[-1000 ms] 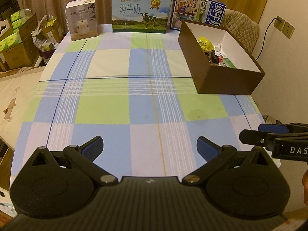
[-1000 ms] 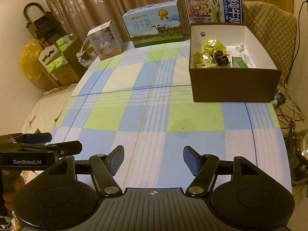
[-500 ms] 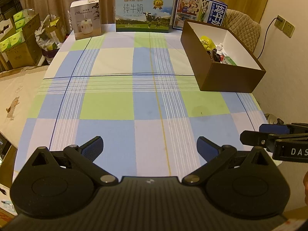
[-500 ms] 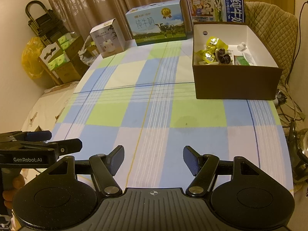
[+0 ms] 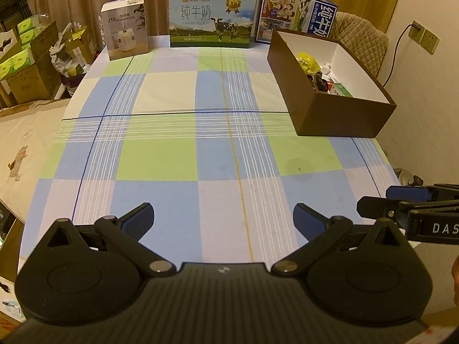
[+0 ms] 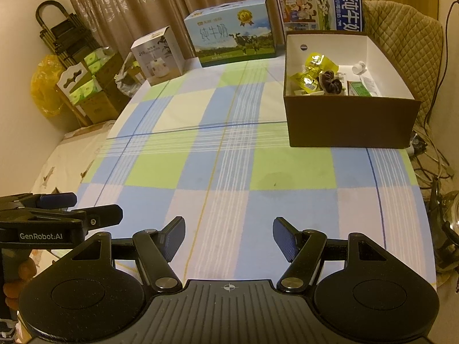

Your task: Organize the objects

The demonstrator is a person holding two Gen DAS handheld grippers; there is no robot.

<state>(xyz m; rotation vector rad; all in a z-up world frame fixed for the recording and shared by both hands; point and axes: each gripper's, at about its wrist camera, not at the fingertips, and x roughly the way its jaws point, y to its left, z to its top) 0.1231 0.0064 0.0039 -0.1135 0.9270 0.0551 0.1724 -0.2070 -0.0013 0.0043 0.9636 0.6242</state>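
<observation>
**Checked cloth, one box filled at the far right**

Brown curtains [image 5: 71, 3] hang behind the table, whose blue, green and white checked tablecloth [image 5: 178, 132] we see from both wrists. Our left gripper [image 5: 223, 218] hovers over the near edge with its fingers spread wide and nothing between them. Our right gripper [image 6: 229, 236] hangs beside it, likewise spread and holding nothing.

On the far right of the cloth stands the brown box [image 6: 350, 120], white inside. In it lie the yellow packets [image 6: 312, 70], a dark crinkled item [image 6: 332, 83] touching them, a green and white carton [image 6: 358, 89] against the near wall, and a small white piece [image 6: 358, 67] nearer the back; what that last piece is we cannot tell from here.

Along the far edge stand three cartons: the humidifier box [image 5: 126, 33] at the left, the milk carton with a cow [image 5: 211, 18] in the middle, and a blue milk carton [image 5: 298, 14] just behind the brown box. A quilted chair [image 6: 401, 34] stands past the box.
</observation>
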